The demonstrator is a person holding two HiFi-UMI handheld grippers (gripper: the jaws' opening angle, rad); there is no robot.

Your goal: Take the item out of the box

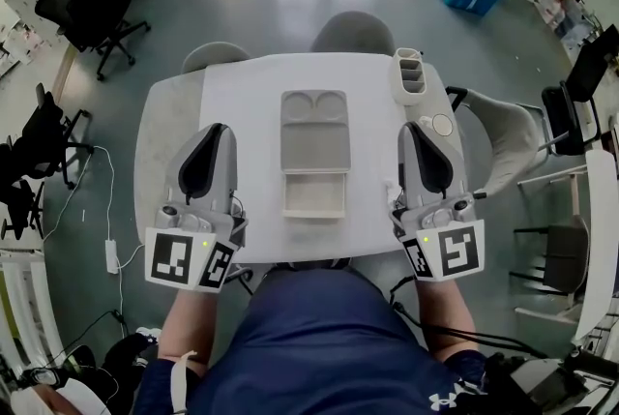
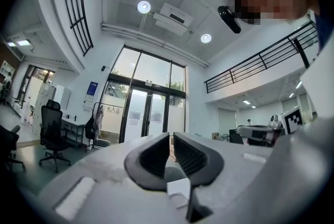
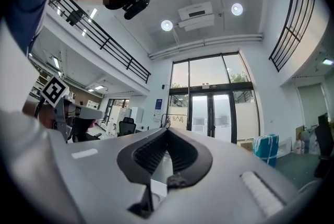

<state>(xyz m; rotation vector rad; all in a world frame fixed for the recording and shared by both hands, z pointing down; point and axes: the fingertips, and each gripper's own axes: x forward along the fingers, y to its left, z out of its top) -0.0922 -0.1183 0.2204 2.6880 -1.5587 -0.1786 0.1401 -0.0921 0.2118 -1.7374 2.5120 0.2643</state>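
Note:
A grey box point(image 1: 314, 150) lies flat in the middle of the white table point(image 1: 251, 89), with two round hollows at its far end. A paler shallow section point(image 1: 313, 196) sticks out from its near end; I cannot tell what it holds. My left gripper point(image 1: 220, 128) rests on the table left of the box, and my right gripper point(image 1: 415, 127) rests to its right, both apart from it. In the left gripper view the left gripper point(image 2: 171, 137) has its jaws together and empty. The right gripper point(image 3: 167, 131) in its own view is likewise shut on nothing. The box does not show in either gripper view.
A small white holder with slots point(image 1: 409, 74) stands at the table's far right corner, with a round white object point(image 1: 442, 125) nearer my right gripper. Two grey chairs point(image 1: 353, 31) sit behind the table and another chair point(image 1: 508, 137) stands at its right.

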